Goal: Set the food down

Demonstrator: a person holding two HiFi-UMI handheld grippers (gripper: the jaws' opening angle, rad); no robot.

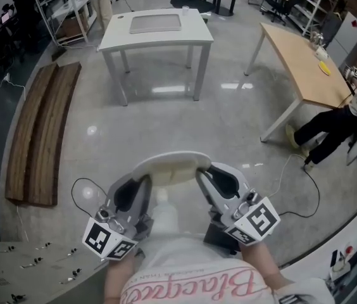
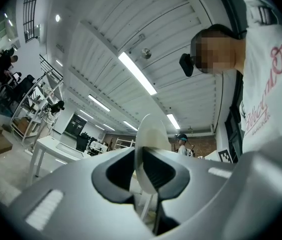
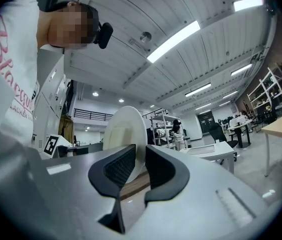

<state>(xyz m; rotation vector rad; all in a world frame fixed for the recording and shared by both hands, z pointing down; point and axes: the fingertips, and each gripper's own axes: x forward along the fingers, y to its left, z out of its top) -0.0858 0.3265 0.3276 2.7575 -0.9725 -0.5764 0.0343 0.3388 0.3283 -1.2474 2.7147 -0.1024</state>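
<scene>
Beyond our fingers [image 1: 142, 198] the concrete floor [image 1: 166, 119] lies open as far as the white surface [image 1: 156, 33] straight ahead. Left of the fingers, wooden planks [image 1: 39, 132] lie on the floor. To their right stand a wooden surface [image 1: 305, 68] and a seated person [image 1: 330, 122]. Cables [image 1: 74, 192] loop near the fingers on both sides. The plate [image 1: 172, 163] fills the gap between them.
</scene>
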